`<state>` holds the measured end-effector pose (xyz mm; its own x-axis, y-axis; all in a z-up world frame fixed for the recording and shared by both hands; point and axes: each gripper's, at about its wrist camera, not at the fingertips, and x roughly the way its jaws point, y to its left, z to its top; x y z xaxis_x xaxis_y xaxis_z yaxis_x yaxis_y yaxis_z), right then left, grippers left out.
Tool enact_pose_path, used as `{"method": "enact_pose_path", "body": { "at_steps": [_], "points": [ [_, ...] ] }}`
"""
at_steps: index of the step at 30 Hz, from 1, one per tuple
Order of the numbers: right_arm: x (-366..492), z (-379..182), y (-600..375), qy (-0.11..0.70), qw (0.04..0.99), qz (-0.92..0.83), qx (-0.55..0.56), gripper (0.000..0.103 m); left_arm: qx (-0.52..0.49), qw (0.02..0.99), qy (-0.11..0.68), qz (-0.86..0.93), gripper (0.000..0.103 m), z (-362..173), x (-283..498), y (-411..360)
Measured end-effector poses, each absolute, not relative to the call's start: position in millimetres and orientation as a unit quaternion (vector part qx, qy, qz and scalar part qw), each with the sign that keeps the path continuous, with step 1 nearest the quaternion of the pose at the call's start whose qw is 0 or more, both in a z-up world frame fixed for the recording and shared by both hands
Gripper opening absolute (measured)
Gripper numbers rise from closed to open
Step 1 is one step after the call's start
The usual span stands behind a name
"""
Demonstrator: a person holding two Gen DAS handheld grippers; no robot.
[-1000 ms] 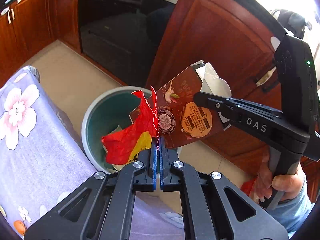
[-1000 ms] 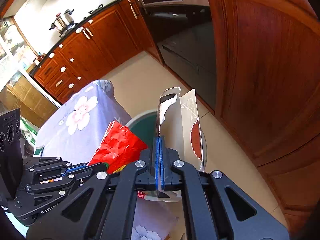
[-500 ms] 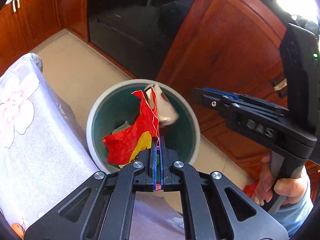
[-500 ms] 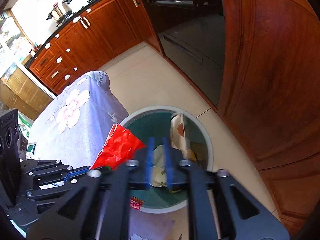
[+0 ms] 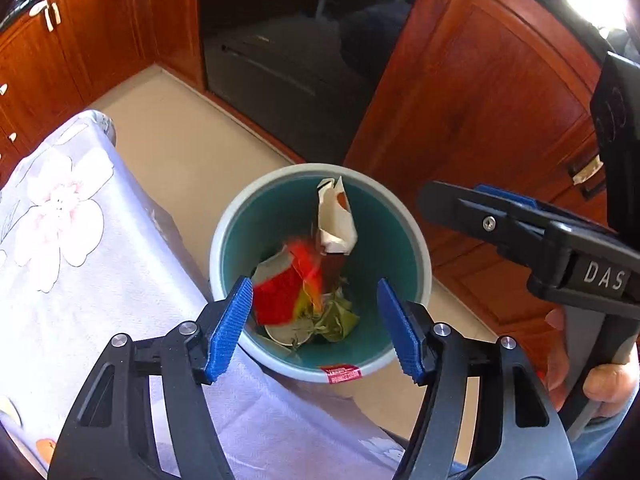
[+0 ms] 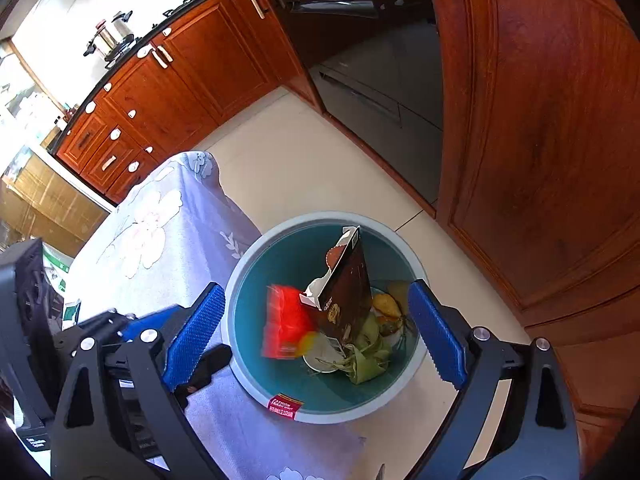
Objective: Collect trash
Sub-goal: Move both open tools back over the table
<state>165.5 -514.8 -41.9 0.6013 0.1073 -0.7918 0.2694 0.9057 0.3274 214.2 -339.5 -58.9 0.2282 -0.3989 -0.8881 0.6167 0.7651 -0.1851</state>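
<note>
Both of your tongs are opening over the bin (image 5: 320,364) with nothing between the jaws: the left gripper (image 5: 316,324) has let go of the red wrapper (image 5: 280,300), blurred inside the bin, and the right gripper (image 6: 316,336) has released the brown carton (image 6: 348,300), which leans upright among scraps. Keep both tongs centred above the rim until the pieces settle. The bin stands on pale floor tiles, touching a table under a floral cloth (image 6: 160,248), near wooden cabinets (image 5: 480,100) and an oven (image 5: 288,40).
</note>
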Motion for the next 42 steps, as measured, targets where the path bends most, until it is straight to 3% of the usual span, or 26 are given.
{"method": "enact_pose_path", "body": {
  "at_steps": [6,13,19,34,42],
  "points": [
    [163,-40,-511,0.448,0.866,-0.046,0.219,0.091,0.101,0.781,0.527,-0.32,0.07,-54,211,-330],
    [158,-28,-496,0.454,0.865,-0.04,0.211,0.092,0.097,0.793,0.516,-0.311,0.088,-44,203,-316],
    [149,-15,-472,0.453,0.869,-0.031,0.199,0.092,0.089,0.808,0.499,-0.301,0.095,-28,194,-289],
    [113,14,-374,0.458,0.875,0.018,0.155,0.096,0.048,0.846,0.464,-0.258,0.099,1,150,-176],
    [98,-5,-313,0.498,0.855,0.043,0.136,0.096,0.039,0.864,0.454,-0.216,0.099,-7,125,-104]
  ]
}}
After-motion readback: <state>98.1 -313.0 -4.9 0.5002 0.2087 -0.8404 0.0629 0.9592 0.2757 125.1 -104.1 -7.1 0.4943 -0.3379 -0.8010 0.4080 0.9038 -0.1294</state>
